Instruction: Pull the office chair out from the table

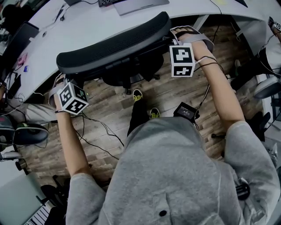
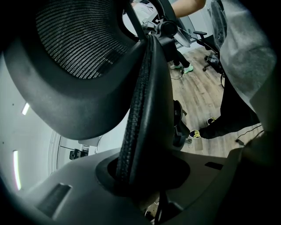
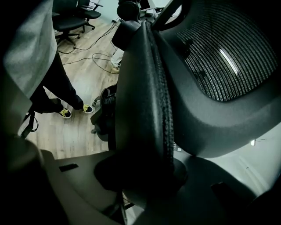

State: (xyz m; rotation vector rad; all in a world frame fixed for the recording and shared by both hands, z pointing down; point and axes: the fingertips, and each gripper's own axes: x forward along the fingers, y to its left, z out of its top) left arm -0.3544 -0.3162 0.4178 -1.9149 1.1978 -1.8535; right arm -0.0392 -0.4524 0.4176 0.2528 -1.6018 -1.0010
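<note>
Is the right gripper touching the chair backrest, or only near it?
Touching. In the right gripper view, the backrest has its side edge clamped between the jaws of the right gripper, with no gap showing.

The office chair (image 1: 114,52) stands between table (image 1: 88,22) and person (image 1: 175,176); left gripper (image 1: 61,81) at its back's left end; right gripper (image 1: 173,37) opposite.

An office: a long white table (image 1: 88,26) carries a keyboard (image 1: 107,2), a mesh-backed office chair (image 1: 114,44) stands at the table's near edge, and further from the table, swivel chairs (image 3: 70,22) and loose cables (image 1: 99,127) sit on the wood-plank floor (image 1: 175,94)
</note>
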